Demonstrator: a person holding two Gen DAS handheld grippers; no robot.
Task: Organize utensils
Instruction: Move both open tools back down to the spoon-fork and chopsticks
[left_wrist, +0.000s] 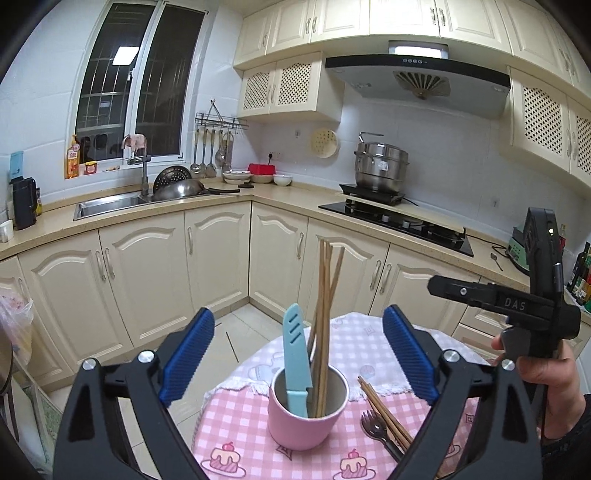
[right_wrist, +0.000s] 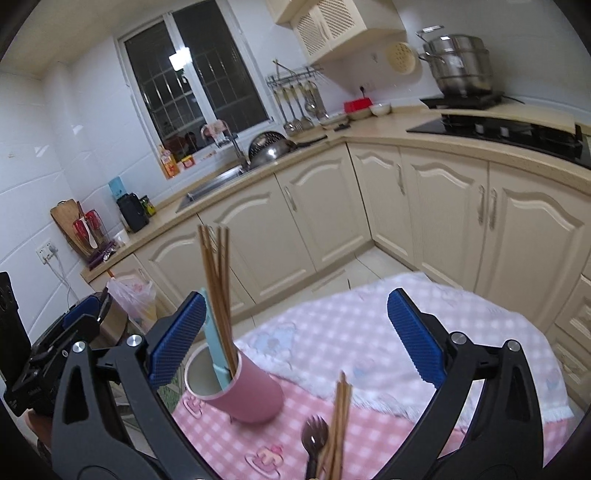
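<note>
A pink cup (left_wrist: 308, 421) stands on the pink checked tablecloth (left_wrist: 236, 417). In the cup stand a light blue sheathed knife (left_wrist: 295, 354) and several wooden chopsticks (left_wrist: 325, 302). My left gripper (left_wrist: 298, 321) is open just in front of the cup, its blue pads (left_wrist: 188, 358) wide of the cup on both sides. More chopsticks (left_wrist: 384, 406) and a dark fork (left_wrist: 373, 428) lie on the cloth right of the cup. My right gripper (right_wrist: 297, 314) is open above the loose chopsticks (right_wrist: 338, 417) and fork (right_wrist: 314, 435), with the cup (right_wrist: 243, 391) near its left finger. Nothing is held.
The small table has a pale checked towel (right_wrist: 351, 332) over its far half; tiled floor (left_wrist: 251, 325) lies beyond. Cream base cabinets (left_wrist: 147, 266) ring the room, with a sink (left_wrist: 107, 205), a hob (left_wrist: 399, 225) and a steel pot (left_wrist: 380, 166). A hand (left_wrist: 550, 380) grips the right tool.
</note>
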